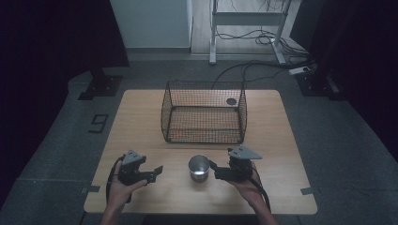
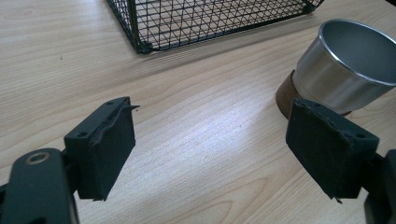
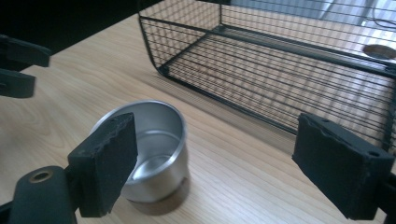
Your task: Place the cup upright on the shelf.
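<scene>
Here, both tongs, left tongs (image 2: 210, 149) and right tongs (image 3: 217, 168), agape and empty, steel cup (image 3: 152, 144) partly behind one right pad.

The high view is dim, with black corners and dark sides; only the table (image 1: 141, 117) and the floor behind it catch soft light from above. The cup (image 1: 199, 168) gives a small white glint inside. Both gripper views are much brighter and evenly lit. In the left gripper view a pale sheen lies across the wood, and the basket (image 2: 210, 18) throws a faint shadow. The near jaws look slightly soft; straight lines bend towards the edges
</scene>
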A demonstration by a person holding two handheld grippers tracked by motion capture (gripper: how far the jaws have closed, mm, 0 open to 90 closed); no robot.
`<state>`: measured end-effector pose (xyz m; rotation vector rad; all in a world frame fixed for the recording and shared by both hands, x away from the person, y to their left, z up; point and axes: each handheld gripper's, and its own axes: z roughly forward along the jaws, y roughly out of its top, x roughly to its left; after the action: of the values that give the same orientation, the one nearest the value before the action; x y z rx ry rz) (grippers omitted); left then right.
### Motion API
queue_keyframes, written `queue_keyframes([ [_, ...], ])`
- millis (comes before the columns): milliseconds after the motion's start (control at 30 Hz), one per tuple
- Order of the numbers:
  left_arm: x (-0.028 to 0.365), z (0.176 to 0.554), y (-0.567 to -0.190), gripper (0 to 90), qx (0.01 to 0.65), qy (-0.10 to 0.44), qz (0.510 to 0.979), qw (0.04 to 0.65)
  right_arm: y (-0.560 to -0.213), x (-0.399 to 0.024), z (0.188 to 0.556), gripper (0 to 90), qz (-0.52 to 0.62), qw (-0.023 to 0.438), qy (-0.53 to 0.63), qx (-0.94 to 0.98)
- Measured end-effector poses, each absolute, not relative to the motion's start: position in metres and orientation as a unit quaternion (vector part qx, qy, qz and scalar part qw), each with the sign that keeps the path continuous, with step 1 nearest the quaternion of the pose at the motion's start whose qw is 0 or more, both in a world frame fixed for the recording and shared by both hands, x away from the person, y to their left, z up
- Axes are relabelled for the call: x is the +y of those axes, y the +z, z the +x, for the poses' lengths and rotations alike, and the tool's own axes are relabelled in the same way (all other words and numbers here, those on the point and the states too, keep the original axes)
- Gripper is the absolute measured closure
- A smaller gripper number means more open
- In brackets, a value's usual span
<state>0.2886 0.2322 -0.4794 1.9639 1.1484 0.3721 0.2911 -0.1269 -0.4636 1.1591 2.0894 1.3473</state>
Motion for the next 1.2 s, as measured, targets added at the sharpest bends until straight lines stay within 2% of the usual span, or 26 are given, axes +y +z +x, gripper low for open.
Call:
queue_keyframes([
  [767,0.232,0.287,-0.477,16.0,0.453,0.148,0.778,0.409,-0.469,-0.084,0.291,12.1,0.378,0.162,0.487,0.771],
  [1200,0.231,0.287,-0.478,16.0,0.452,0.146,0.780,0.408,-0.481,-0.066,0.304,5.7,0.376,0.160,0.467,0.784],
])
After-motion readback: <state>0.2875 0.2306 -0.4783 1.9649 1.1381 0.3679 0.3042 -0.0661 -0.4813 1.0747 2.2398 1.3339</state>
